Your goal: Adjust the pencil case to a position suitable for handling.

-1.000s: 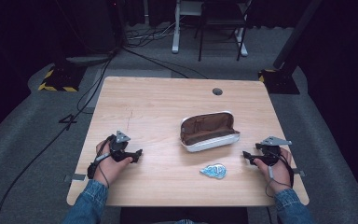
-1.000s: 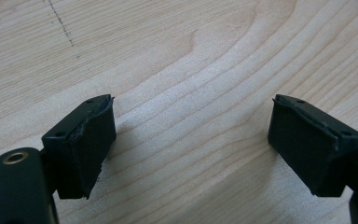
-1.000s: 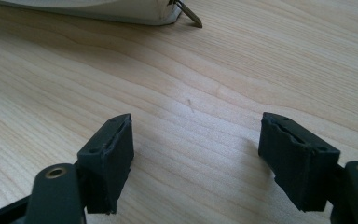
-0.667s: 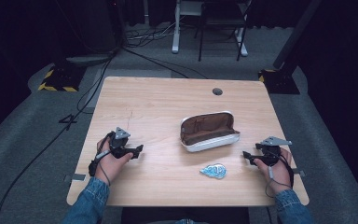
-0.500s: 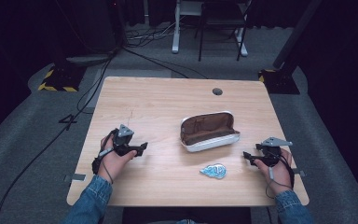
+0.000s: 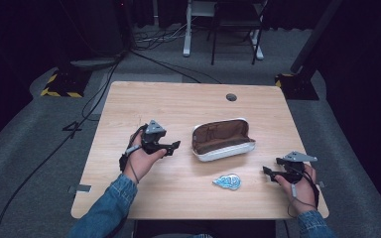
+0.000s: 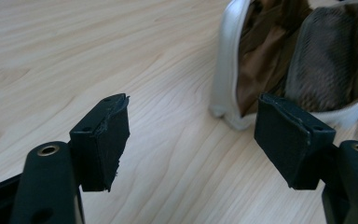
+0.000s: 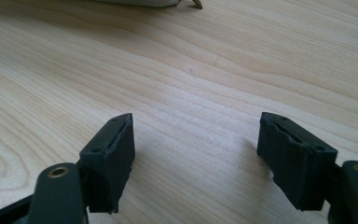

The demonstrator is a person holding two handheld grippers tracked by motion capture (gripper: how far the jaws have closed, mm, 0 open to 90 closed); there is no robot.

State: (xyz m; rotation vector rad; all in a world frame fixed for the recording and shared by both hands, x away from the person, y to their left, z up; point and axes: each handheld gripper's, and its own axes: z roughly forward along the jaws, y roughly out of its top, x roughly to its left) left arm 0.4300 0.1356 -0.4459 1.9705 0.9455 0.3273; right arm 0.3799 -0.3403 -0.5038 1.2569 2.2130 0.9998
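The left gripper (image 6: 173,147) is being held wide open just beside the open white pouch with brown lining (image 6: 223,139), which is lying mid-table (image 6: 178,104). The right gripper (image 6: 267,171) is being held wide open too, near the small blue packet (image 6: 227,181).

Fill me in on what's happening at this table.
A person holds a two-jaw gripper in each hand. The left gripper, jaws open, points at an unzipped white pouch with a brown lining. The right gripper, also open and empty, sits near a small blue object. Nothing is gripped yet.
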